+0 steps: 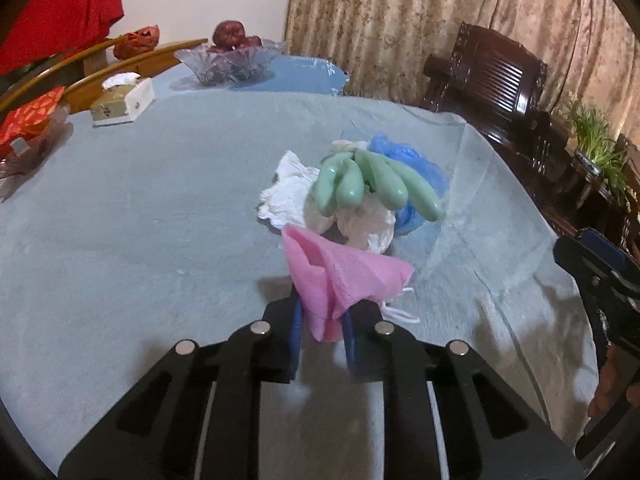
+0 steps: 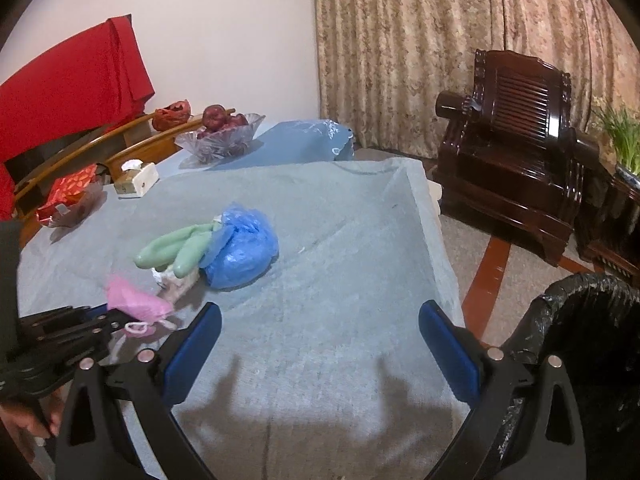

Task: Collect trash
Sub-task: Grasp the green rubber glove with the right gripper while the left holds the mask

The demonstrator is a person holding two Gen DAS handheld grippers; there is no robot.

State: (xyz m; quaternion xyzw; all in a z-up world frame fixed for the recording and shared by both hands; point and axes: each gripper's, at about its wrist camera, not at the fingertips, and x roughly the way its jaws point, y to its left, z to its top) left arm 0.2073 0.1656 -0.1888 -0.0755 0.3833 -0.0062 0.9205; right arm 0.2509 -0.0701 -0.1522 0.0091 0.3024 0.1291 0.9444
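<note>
My left gripper (image 1: 322, 314) is shut on a pink face mask (image 1: 340, 276) with white ear loops, low over the grey-blue tablecloth (image 1: 140, 220). Just beyond it lies a pile: a green rubber glove (image 1: 360, 180), crumpled white tissues (image 1: 286, 196) and a blue plastic bag (image 1: 416, 168). In the right wrist view my right gripper (image 2: 320, 312) stands wide open over bare cloth, nothing between its blue pads. To its left are the left gripper (image 2: 100, 320) with the pink mask (image 2: 136, 300), the glove (image 2: 172, 248) and the blue bag (image 2: 244, 248). A bin with a black liner (image 2: 592, 320) stands beside the table at lower right.
At the table's far side are a glass bowl of apples (image 1: 230, 60), a tissue box (image 1: 122, 100) and a red packet in a glass dish (image 1: 32, 124). A dark wooden armchair (image 2: 516, 140) and a potted plant (image 2: 622, 136) stand right of the table edge (image 2: 436, 216).
</note>
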